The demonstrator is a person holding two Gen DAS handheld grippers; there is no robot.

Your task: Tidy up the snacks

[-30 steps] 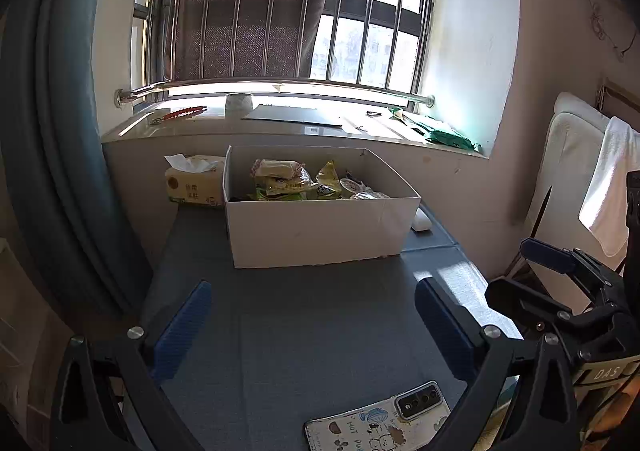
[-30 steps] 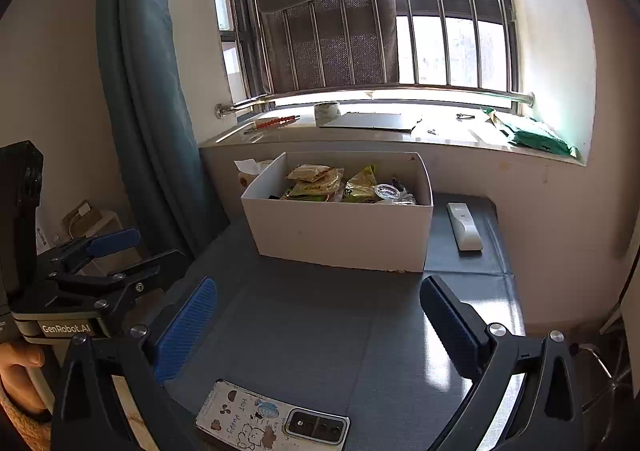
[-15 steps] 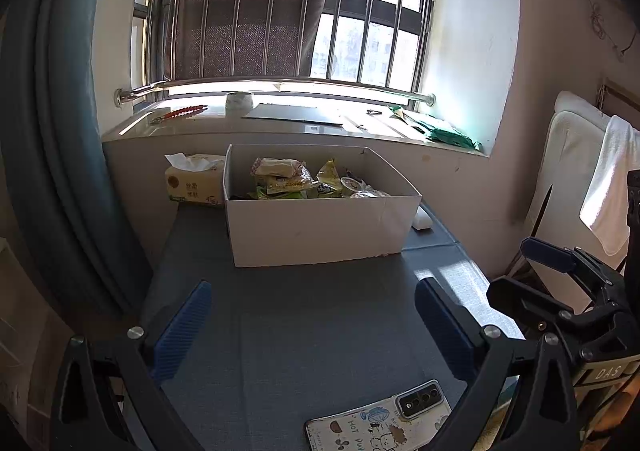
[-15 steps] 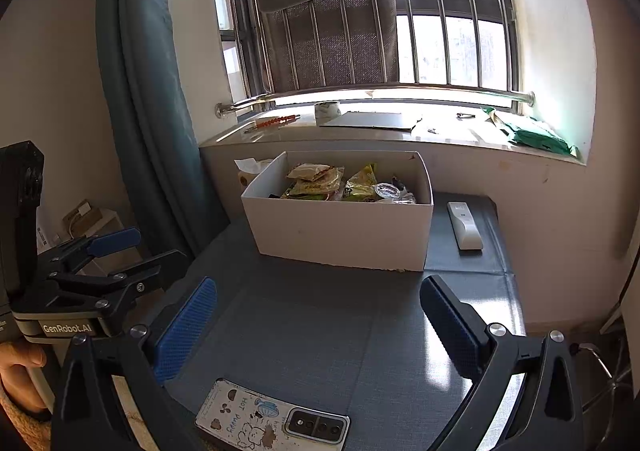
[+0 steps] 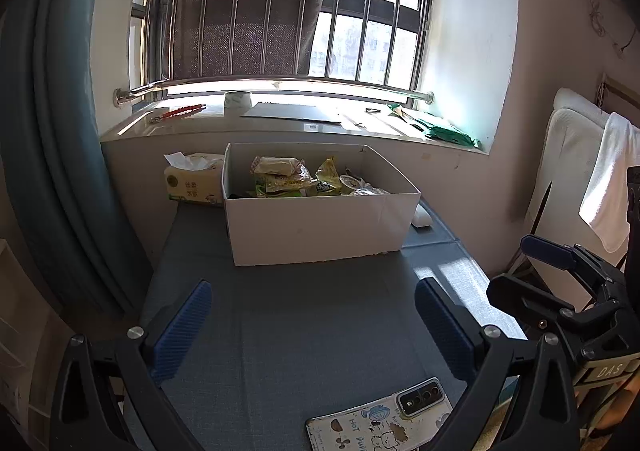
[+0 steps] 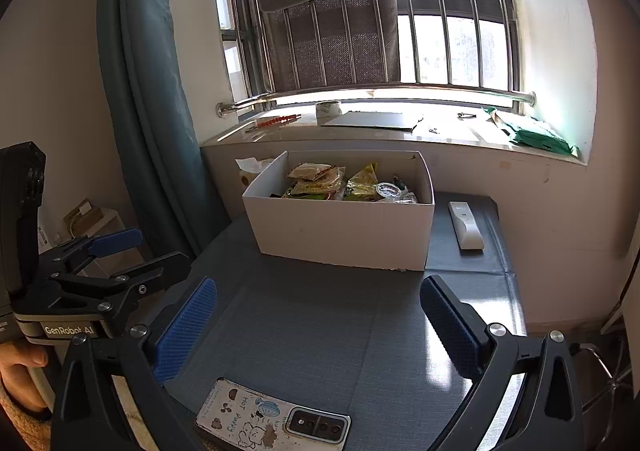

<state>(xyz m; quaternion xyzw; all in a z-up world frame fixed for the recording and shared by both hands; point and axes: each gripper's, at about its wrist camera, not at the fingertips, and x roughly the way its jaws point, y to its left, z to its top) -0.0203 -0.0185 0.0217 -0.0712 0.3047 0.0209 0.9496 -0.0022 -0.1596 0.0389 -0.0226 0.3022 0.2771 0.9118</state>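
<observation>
A white cardboard box point(image 5: 320, 227) stands at the far side of the grey table point(image 5: 300, 331), under the window. It holds several snack packets point(image 5: 280, 179), also seen in the right wrist view point(image 6: 320, 183) inside the box point(image 6: 340, 231). My left gripper point(image 5: 312, 325) is open and empty, well short of the box above the table's near part. My right gripper point(image 6: 318, 325) is open and empty at a similar distance. Each gripper shows at the edge of the other's view, the right one point(image 5: 560, 275) and the left one point(image 6: 120, 255).
A phone in a cartoon case point(image 6: 272, 421) lies at the table's near edge point(image 5: 380, 421). A white remote point(image 6: 466, 225) lies right of the box. A tissue pack point(image 5: 194, 181) stands left of it. The windowsill point(image 5: 280, 119) holds papers and a green bag point(image 6: 536, 135).
</observation>
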